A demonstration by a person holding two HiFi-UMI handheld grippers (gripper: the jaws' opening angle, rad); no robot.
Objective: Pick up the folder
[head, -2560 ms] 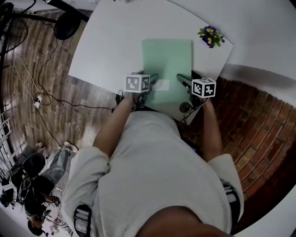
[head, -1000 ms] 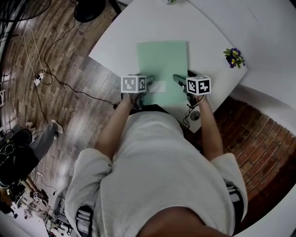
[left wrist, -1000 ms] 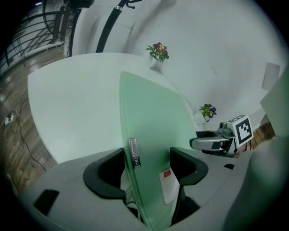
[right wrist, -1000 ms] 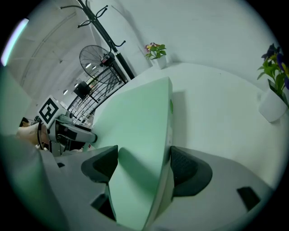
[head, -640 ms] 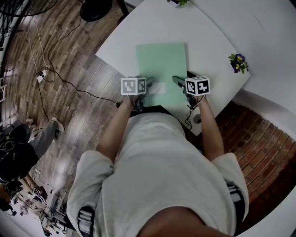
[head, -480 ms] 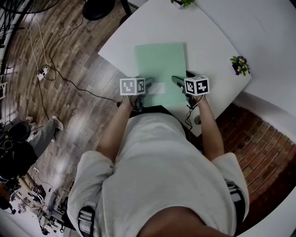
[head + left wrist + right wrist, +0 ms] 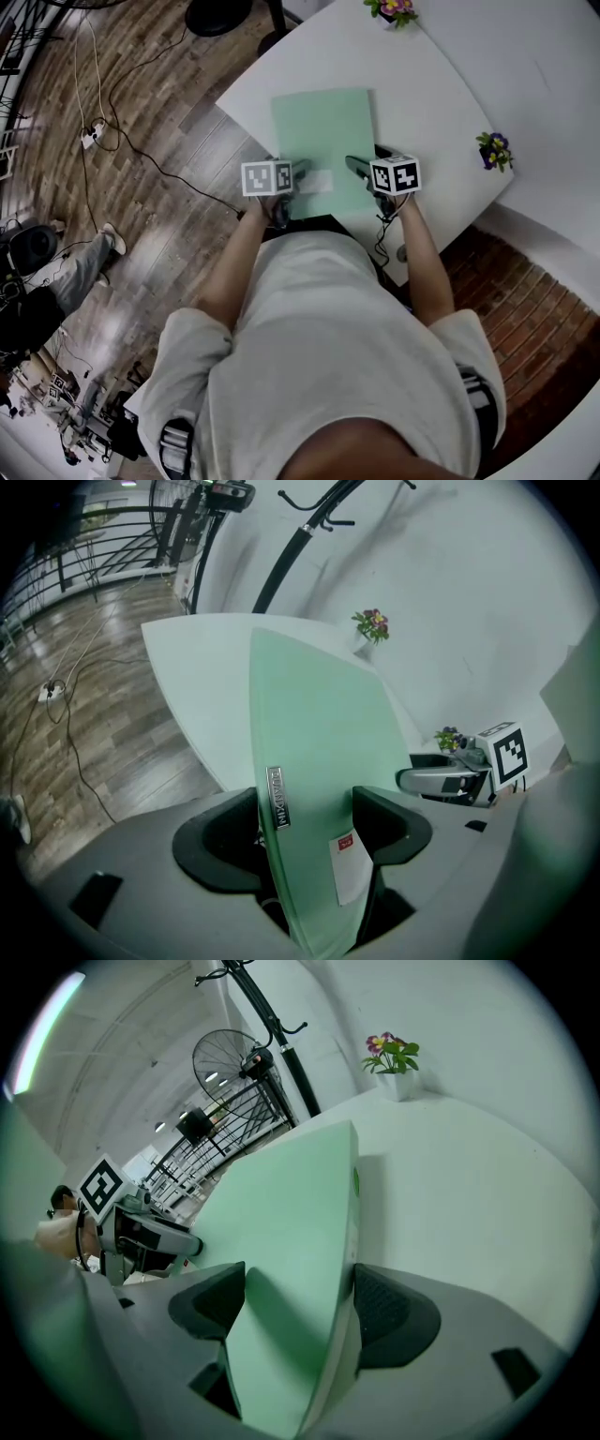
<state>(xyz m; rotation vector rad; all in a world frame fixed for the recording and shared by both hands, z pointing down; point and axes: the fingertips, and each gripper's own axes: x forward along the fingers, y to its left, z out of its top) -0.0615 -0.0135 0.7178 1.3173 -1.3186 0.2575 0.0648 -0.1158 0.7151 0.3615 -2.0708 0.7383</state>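
The wooden floor (image 7: 112, 234) fills the left of the head view, and a brick floor (image 7: 525, 319) the lower right. A white counter (image 7: 441, 75) spans the upper middle and upper right. The person's shirted torso (image 7: 328, 356) takes up the lower centre, with both forearms reaching up toward the counter's near edge.

A pale green folder (image 7: 323, 131) sits in the upper centre of the head view, over the counter, its long side running away from the person. Its near end is held at both corners. The left gripper (image 7: 298, 171) is clenched on the near left corner; in its own view the folder (image 7: 319, 724) passes edge-on between the dark pads of the left gripper (image 7: 309, 827), with a small metal nameplate (image 7: 277, 797) and a white sticker (image 7: 349, 864) near the jaws. The right gripper (image 7: 356, 169) is clamped on the near right corner; in its view the folder (image 7: 281, 1232) fills the gap between the jaws of the right gripper (image 7: 300, 1312).

A pink-flowered pot plant (image 7: 394, 9) stands at the counter's top edge, and a smaller purple one (image 7: 494, 150) at its right edge. Cables (image 7: 141, 141) trail over the wooden floor.
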